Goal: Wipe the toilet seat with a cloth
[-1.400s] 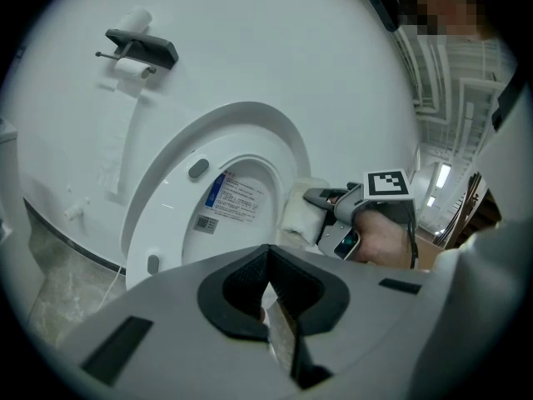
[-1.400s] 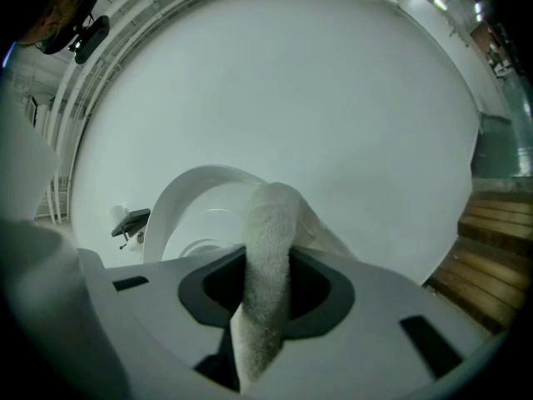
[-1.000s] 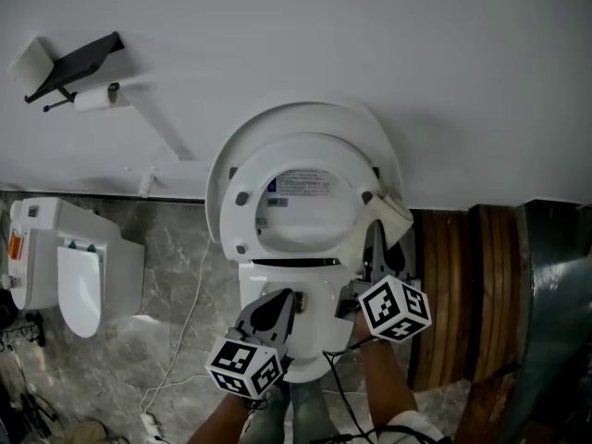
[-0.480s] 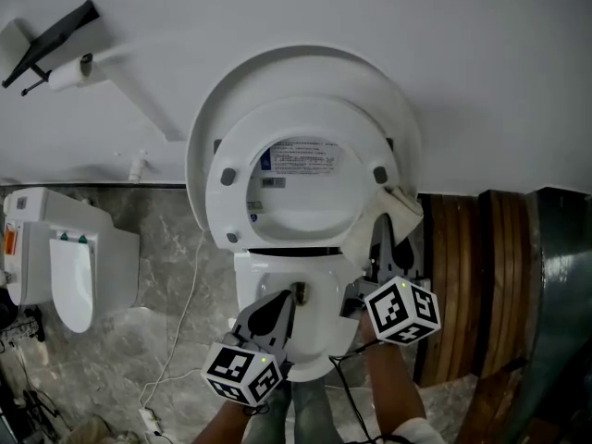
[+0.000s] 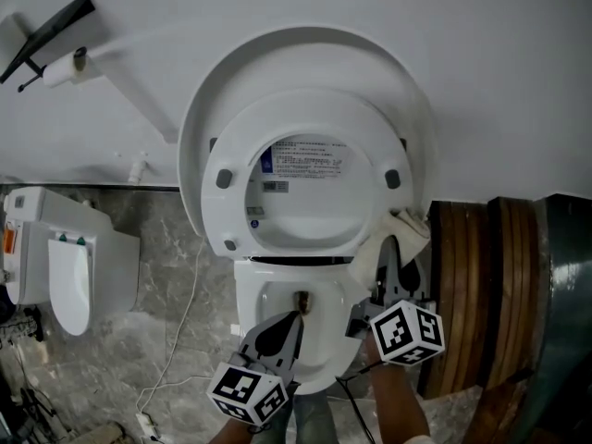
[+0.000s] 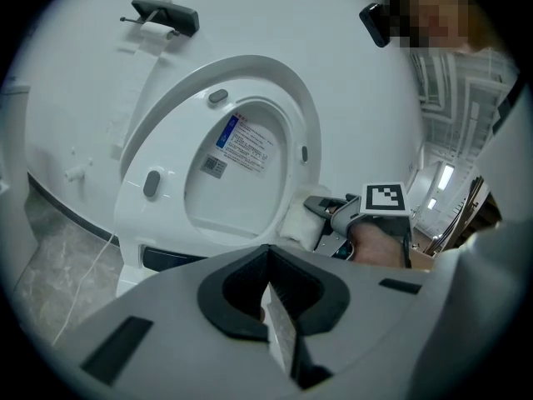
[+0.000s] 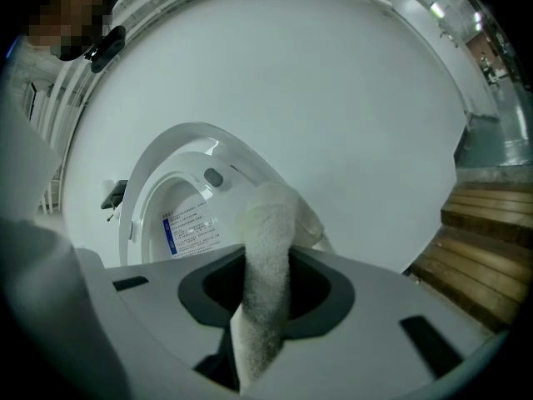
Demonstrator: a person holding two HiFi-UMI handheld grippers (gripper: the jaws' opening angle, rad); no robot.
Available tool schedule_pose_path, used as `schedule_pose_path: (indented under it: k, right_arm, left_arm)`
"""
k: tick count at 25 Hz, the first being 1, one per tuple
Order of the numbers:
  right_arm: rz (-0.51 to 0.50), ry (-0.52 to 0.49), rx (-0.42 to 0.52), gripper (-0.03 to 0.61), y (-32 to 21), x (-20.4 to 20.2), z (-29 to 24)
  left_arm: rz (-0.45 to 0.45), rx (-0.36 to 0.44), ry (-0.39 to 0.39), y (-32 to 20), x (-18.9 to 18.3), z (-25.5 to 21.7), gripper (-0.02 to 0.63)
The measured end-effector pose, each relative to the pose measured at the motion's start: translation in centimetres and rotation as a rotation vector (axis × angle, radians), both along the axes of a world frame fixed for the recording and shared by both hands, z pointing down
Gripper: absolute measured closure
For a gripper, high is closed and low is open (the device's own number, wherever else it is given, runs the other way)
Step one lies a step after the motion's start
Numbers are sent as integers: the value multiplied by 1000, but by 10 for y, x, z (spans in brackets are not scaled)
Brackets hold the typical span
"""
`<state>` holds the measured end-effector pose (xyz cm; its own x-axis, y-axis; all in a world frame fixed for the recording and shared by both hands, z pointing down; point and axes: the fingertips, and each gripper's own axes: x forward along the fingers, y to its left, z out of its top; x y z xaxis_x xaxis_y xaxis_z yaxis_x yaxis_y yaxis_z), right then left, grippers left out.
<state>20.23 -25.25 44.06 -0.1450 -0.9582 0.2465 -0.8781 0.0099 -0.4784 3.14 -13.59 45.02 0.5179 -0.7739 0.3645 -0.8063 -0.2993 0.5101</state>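
Note:
The white toilet seat (image 5: 231, 169) stands raised against its lid (image 5: 416, 128) and the wall, its underside with a printed label facing me. My right gripper (image 5: 393, 259) is shut on a cream cloth (image 5: 396, 234), which sits at the seat's lower right edge; contact is unclear. In the right gripper view the cloth (image 7: 268, 248) stands up between the jaws of the right gripper (image 7: 265, 307). My left gripper (image 5: 277, 331) hangs shut over the open bowl (image 5: 324, 363), with nothing held. The left gripper view shows the seat (image 6: 158, 182), the cloth (image 6: 298, 221), and the left gripper (image 6: 268, 294) itself.
A white bin-like unit (image 5: 69, 266) stands on the marble floor at the left. A paper-roll holder (image 5: 51, 35) is fixed to the wall at upper left. Wooden steps (image 5: 472, 294) lie right of the toilet. A white cable (image 5: 185, 326) trails across the floor.
Both grippers have sunk lower in the head view, the right one carrying the cloth down along the seat's right edge. The raised seat and lid now fill more of the view.

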Motion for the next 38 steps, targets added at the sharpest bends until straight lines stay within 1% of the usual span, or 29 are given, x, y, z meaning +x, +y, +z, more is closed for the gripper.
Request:
schedule_pose_path:
  k: [4,7,10,18,25,38]
  right_arm:
    - [-4,5,13,479,3,3,9]
    - [-9,1,40,479,4,3,13]
    - [-2,-25,72,479,7,4,17]
    - [16,-76,86,479,22,3,35]
    - [44,-87,73,479,33,5,53]
    - [84,-73,37,477,40,8,86]
  left_arm:
    - [-7,-13,4,3,1,15,618]
    - [-19,-14,4,4,1,21,618]
    - [-27,-19,3,5,0,25,618]
    - [-31,-35,2,15,-2,40,618]
    - [-31,-52,2,26,-6,51,618]
    - [-39,-63,2,29,-20,63,618]
